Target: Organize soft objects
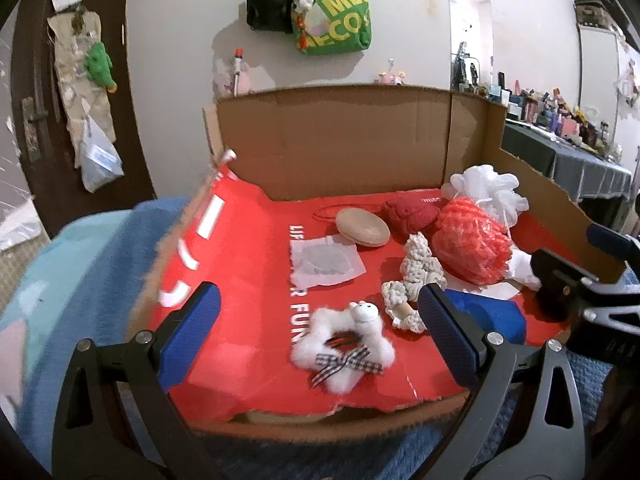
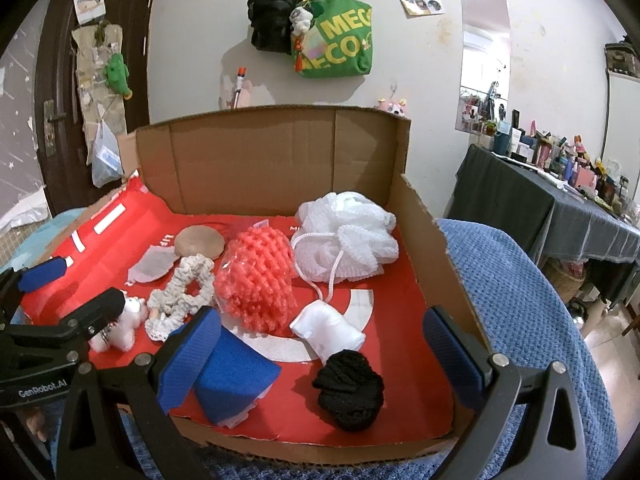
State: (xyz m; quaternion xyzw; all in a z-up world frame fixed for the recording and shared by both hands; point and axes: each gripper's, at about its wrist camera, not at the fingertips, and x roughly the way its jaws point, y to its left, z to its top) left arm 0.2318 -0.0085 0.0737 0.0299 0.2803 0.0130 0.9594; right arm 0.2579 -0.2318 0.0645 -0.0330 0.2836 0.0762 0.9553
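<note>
A shallow cardboard box (image 1: 332, 136) with a red printed floor holds the soft things. My left gripper (image 1: 318, 308) is open over its near left part, with a white fluffy toy with a plaid bow (image 1: 344, 348) lying between the fingers, untouched. Behind it are a cream crocheted piece (image 1: 416, 276), a tan round pad (image 1: 362, 226), a red knitted ball (image 1: 412, 212), an orange mesh puff (image 1: 472, 240) and a white bath puff (image 1: 492, 188). My right gripper (image 2: 320, 336) is open above a white roll (image 2: 326, 330) and a black knitted bundle (image 2: 350, 392); a blue sponge (image 2: 236, 380) touches its left finger.
The box (image 2: 280, 160) sits on a blue textured blanket (image 2: 520, 300), with tall cardboard walls at the back and right. A clear packet with a grey pad (image 1: 326, 260) lies flat on the floor. A cluttered dark table (image 2: 560, 200) stands at the right. Bags (image 2: 336, 36) hang on the wall.
</note>
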